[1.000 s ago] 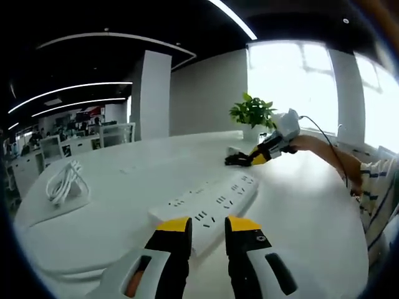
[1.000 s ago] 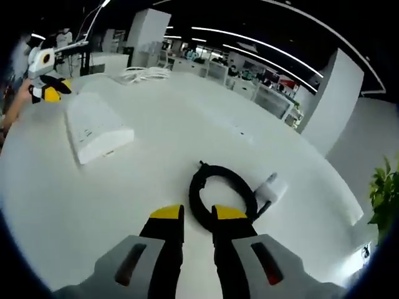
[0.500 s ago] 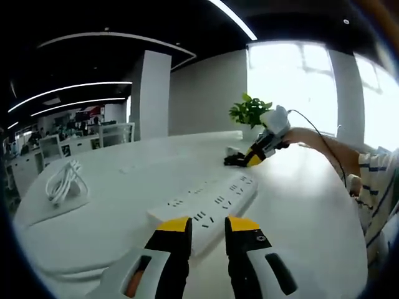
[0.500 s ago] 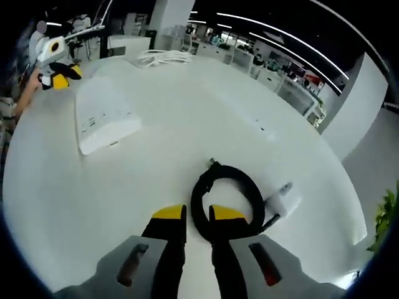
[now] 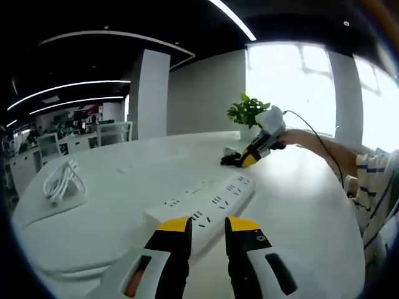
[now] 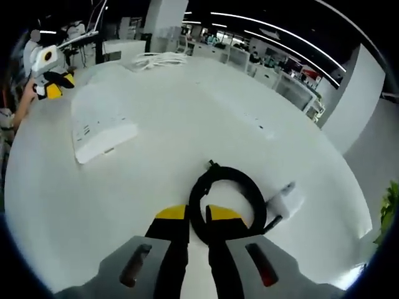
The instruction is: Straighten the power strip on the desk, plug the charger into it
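While the left hand-held gripper [image 5: 207, 225], narrowly parted, faces the strip [image 5: 206, 205] angling toward one o'clock, the right hand-held gripper [image 6: 197, 215] straddles the charger [image 6: 283, 202] cable [image 6: 227, 196] at twelve o'clock.

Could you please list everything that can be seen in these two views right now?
Long white plastic power strip: one, white, desk middle, just beyond the left tool.
Coiled black cable: one, black, around the right tool's tips.
Small white charger block: one, white, beside the coil.
Bundled white cord: one, white, far desk edge.
Leafy green potted plant: one, green, by the window.
Round white desk: one, white.
Left tool: yellow-tipped, open.
Right tool: yellow-tipped, nearly closed at the coil.
Striped sleeve: one.
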Tool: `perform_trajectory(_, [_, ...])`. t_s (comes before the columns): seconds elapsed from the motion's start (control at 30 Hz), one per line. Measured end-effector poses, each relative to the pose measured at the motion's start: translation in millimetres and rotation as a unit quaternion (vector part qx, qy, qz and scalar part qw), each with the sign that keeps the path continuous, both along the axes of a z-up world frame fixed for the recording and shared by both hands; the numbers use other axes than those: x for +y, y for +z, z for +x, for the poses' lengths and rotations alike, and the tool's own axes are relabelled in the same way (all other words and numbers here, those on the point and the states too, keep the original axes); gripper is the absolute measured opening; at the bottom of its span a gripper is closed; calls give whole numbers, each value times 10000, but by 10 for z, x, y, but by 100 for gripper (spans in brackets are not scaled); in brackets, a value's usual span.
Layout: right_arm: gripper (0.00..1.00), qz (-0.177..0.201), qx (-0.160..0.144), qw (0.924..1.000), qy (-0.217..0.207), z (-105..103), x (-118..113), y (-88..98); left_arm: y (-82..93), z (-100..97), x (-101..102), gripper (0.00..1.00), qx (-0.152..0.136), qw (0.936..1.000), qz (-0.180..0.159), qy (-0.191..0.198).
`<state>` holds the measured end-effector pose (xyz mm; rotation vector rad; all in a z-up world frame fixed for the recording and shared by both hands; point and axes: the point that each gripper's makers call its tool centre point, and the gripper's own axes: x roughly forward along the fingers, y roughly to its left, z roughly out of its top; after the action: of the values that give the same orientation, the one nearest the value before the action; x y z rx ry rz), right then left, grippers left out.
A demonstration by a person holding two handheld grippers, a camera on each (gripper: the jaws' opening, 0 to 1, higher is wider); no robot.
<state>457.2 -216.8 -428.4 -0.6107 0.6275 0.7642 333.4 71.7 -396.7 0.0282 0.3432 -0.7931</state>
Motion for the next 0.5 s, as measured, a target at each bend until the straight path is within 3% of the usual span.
perform_trajectory(0.37, [5,112,-309,9995,18,-20,133,47,7,10,22,22,-13,10000,8,42])
perform_trajectory(0.5, [4,387,-376,9985,-103,-13,127,125,2,12,31,22,-11,10000,13,64])
